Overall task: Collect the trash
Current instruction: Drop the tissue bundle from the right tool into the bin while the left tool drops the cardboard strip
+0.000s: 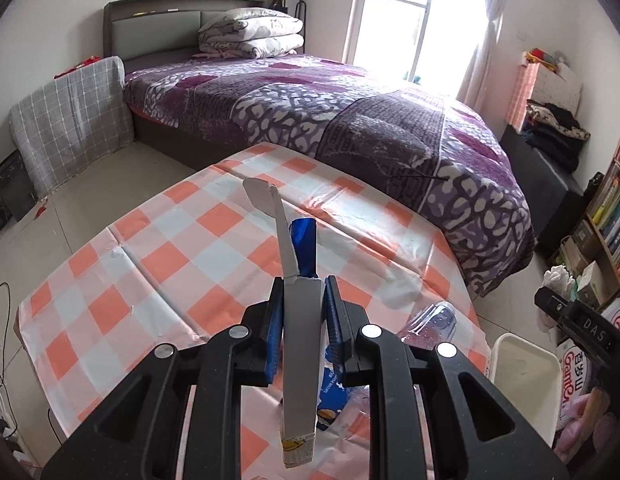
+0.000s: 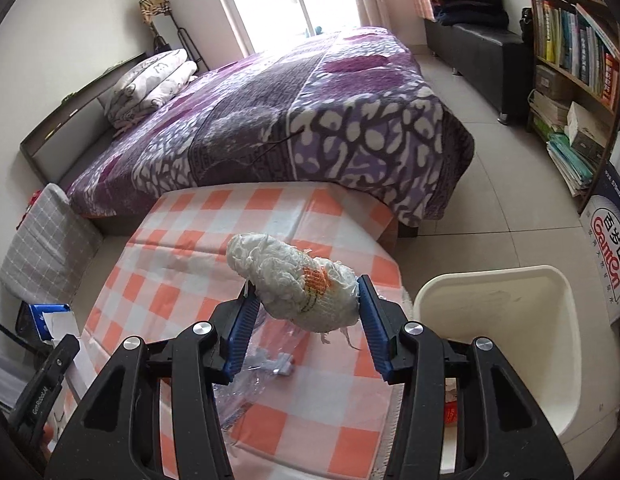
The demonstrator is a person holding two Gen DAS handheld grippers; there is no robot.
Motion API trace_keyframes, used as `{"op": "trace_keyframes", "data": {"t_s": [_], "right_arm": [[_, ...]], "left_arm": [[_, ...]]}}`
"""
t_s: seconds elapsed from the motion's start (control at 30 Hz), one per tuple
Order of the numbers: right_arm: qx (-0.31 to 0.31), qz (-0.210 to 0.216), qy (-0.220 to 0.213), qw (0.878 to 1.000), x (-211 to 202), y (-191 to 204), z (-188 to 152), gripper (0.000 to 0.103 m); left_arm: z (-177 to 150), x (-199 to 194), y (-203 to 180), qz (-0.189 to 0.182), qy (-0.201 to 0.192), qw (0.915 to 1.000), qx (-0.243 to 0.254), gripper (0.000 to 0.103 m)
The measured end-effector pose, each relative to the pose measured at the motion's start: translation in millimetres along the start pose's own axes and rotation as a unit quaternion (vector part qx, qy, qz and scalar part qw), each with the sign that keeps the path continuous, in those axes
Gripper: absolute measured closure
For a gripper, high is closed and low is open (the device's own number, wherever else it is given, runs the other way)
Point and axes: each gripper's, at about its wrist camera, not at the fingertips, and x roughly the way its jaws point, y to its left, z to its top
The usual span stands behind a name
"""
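My left gripper point(image 1: 302, 286) is shut on a flattened silver and blue carton point(image 1: 300, 344), held edge-up above the checked table point(image 1: 150, 280). My right gripper point(image 2: 306, 284) is shut on a crumpled white tissue wad point(image 2: 298, 280) with an orange patch, held above the table's right part. A clear plastic wrapper point(image 2: 266, 364) lies on the table under the right gripper; it also shows in the left wrist view point(image 1: 433, 320). The white trash bin point(image 2: 549, 344) stands on the floor right of the table and also shows in the left wrist view point(image 1: 525, 364). The left gripper and its carton point(image 2: 50, 320) show at the right wrist view's left edge.
A bed with a purple blanket point(image 1: 349, 120) stands just behind the table. A bookshelf point(image 2: 577, 60) and a Ganten box point(image 2: 609, 256) are on the right beyond the bin. A grey checked cushion point(image 1: 70, 120) leans at the left wall.
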Motion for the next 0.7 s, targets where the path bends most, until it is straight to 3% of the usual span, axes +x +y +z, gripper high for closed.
{"op": "trace_keyframes", "data": {"t_s": [0.23, 0.7], "right_arm": [[0.065, -0.034, 0.004, 0.997, -4.8, -53.7, 12.5, 0.056], [0.175, -0.115, 0.011, 0.978, -17.3, -153.2, 16.5, 0.051]], "left_arm": [[-12.8, 7.8, -34.4, -0.019, 0.01, 0.9992, 0.032, 0.083], [-37.6, 10.5, -98.5, -0.072, 0.027, 0.9937, 0.081, 0.083]]}}
